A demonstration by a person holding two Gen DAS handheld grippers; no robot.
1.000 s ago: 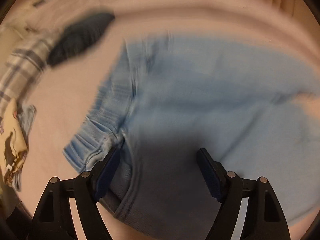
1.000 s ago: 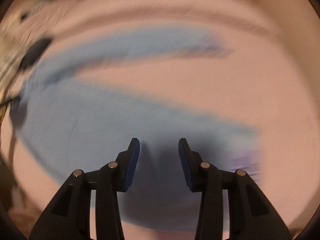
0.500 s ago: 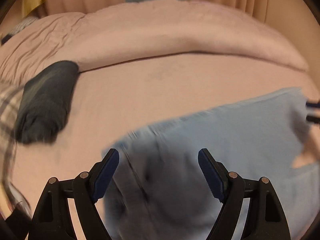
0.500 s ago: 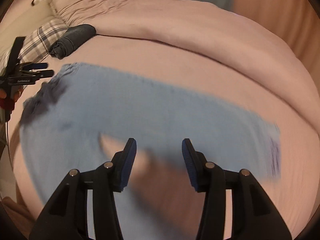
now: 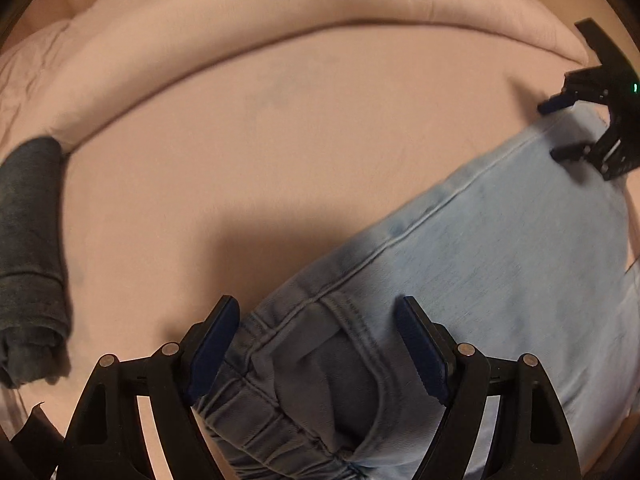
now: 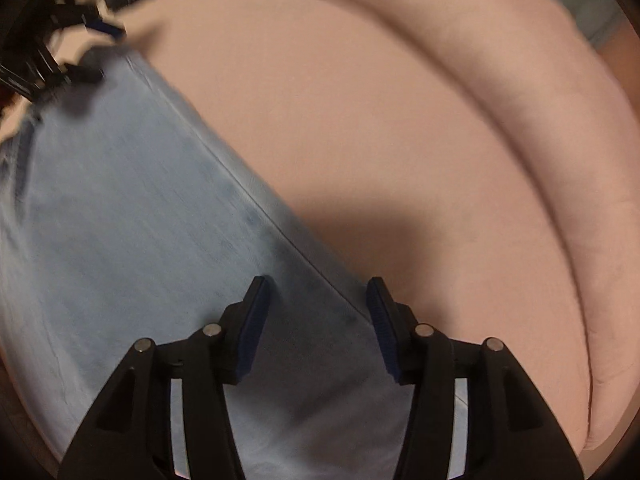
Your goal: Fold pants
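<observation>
- Pants [image 5: 500, 248]: light blue denim, faded paler along the seam.
- Bed sheet [image 5: 280, 140]: plain dusty pink.
- Rolled garment [image 5: 28, 248]: dark charcoal-blue.
- Left gripper [image 5: 318, 344]: black, dark blue pads [image 5: 420, 348].

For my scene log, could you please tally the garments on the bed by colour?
Light blue: 1, the jeans laid flat
Dark: 1, a rolled garment at the left edge
Total: 2

The left gripper [image 5: 318, 344] hangs low with its jaws spread wide, nothing between them. The right gripper [image 6: 316, 328] sits likewise, jaws parted, facing it.
</observation>
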